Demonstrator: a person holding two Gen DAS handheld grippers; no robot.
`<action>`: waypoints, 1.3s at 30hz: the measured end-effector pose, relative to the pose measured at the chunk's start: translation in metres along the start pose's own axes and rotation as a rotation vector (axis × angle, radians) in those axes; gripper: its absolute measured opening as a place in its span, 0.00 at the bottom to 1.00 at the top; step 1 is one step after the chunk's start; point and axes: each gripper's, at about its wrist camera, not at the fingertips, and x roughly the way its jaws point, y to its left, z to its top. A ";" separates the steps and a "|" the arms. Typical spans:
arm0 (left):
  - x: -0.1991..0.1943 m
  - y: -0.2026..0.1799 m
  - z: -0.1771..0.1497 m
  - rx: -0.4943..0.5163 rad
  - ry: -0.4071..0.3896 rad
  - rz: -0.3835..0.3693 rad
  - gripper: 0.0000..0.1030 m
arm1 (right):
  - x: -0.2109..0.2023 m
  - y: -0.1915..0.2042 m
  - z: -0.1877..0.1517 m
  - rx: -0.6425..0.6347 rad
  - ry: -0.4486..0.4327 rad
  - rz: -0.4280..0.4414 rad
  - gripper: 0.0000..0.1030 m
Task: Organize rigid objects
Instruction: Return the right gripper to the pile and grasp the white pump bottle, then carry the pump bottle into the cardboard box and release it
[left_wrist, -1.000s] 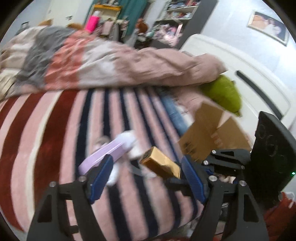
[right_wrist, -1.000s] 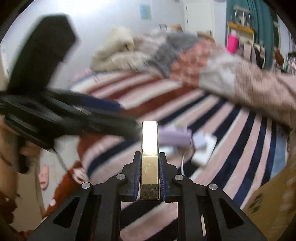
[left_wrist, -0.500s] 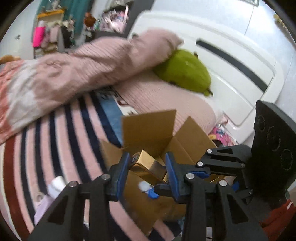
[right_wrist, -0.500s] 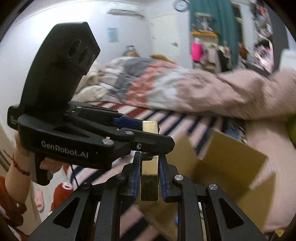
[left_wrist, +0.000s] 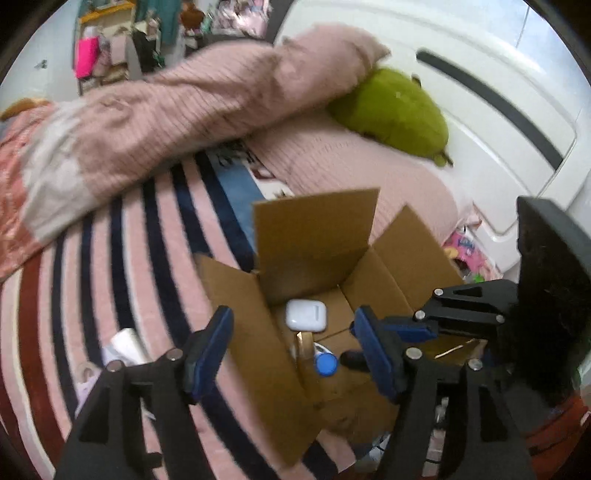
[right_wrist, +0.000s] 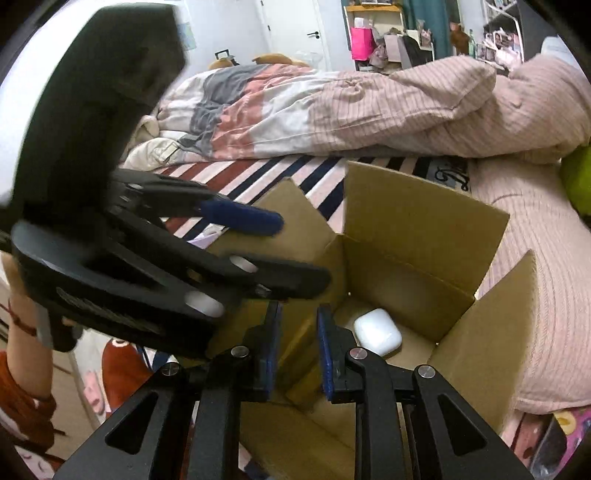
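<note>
An open cardboard box (left_wrist: 314, 236) (right_wrist: 417, 206) stands on the bed. Inside lie a white earbud case (left_wrist: 306, 314) (right_wrist: 377, 332), a tape roll (left_wrist: 304, 343) and a blue-capped item (left_wrist: 325, 365). My left gripper (left_wrist: 291, 325) (right_wrist: 288, 251) hovers over the box's left side. Its jaws are opening and nothing is between them. My right gripper (right_wrist: 297, 321) (left_wrist: 424, 328) reaches into the box from the right, shut on a gold rectangular box (right_wrist: 299, 339) (left_wrist: 458, 343). The left gripper's body hides much of that gold box.
The box rests on a pink, red and navy striped bedspread (left_wrist: 110, 277). A pink duvet (left_wrist: 184, 107) is heaped behind it. A green plush (left_wrist: 399, 110) lies by the white headboard (left_wrist: 498, 122). Small white and lilac items (left_wrist: 123, 345) lie left of the box.
Both grippers swung from the striped bedspread to over the box. The left jaws narrowed around the gold box half a second ago and have spread again. The right still grips it.
</note>
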 end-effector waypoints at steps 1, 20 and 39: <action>-0.018 0.009 -0.004 -0.017 -0.038 0.020 0.66 | -0.004 0.004 0.001 -0.006 -0.025 -0.003 0.14; -0.094 0.176 -0.168 -0.273 -0.119 0.312 0.74 | 0.152 0.177 0.013 -0.409 0.057 0.231 0.66; -0.070 0.214 -0.201 -0.344 -0.061 0.232 0.74 | 0.236 0.180 0.009 -0.522 0.161 0.127 0.56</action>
